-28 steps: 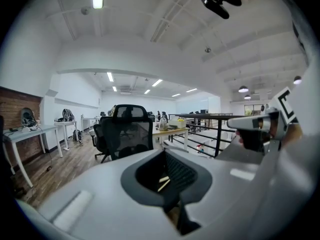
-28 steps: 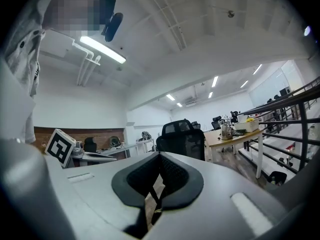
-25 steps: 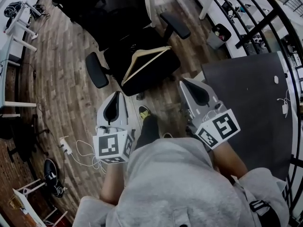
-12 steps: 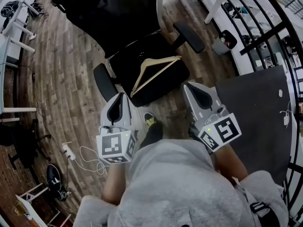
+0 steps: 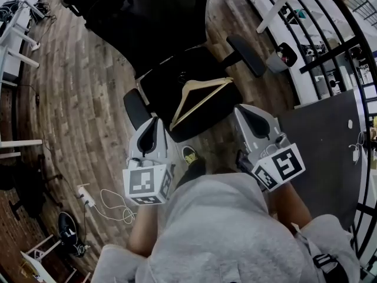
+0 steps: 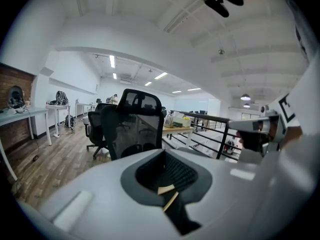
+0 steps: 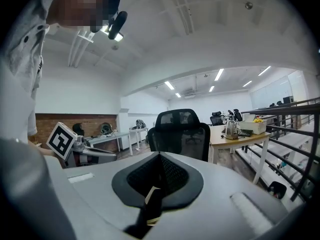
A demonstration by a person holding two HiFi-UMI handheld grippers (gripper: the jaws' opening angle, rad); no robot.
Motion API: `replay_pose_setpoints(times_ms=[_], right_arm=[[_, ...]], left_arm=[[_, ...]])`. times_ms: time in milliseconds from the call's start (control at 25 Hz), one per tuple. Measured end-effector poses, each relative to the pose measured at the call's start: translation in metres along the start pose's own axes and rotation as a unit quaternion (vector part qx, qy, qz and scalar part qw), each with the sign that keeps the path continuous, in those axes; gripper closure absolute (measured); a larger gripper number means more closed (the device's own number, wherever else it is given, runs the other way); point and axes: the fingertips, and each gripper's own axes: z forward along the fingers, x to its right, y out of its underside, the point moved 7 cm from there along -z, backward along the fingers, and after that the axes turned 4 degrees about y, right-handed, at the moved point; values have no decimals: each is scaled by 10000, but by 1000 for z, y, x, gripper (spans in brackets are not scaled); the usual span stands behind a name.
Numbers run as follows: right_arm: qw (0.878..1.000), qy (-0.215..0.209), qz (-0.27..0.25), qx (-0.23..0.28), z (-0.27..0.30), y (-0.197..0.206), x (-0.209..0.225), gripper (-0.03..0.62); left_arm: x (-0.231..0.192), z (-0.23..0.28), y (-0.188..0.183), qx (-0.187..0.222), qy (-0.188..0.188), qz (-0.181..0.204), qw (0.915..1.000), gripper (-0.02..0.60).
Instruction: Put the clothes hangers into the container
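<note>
One wooden hanger (image 5: 200, 97) lies on the seat of one black office chair (image 5: 168, 81), at 12 o'clock from the two grippers. The left gripper (image 5: 151, 124) and the right gripper (image 5: 246, 109) both have closed jaws with nothing in them, and neither touches the hanger. One chair armrest (image 5: 135, 108) is just beside the left gripper. On the wooden floor (image 5: 76, 99), one white power strip (image 5: 86, 197) lies at 8 o'clock and one dark mat (image 5: 324, 140) at 3 o'clock.

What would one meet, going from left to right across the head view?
white power strip → left gripper → wooden hanger → right gripper → dark grey surface
</note>
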Motion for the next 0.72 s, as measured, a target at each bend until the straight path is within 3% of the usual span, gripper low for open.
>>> replay_pose_setpoints(times_ms=[280, 720], right_arm=[[9998, 160, -103, -83, 12, -6, 0, 597], [9995, 266, -174, -2, 28, -19, 8, 597]], left_arm=[[-21, 14, -2, 39, 84, -104, 9999, 571], [-20, 27, -4, 9, 199, -156, 9997, 571]])
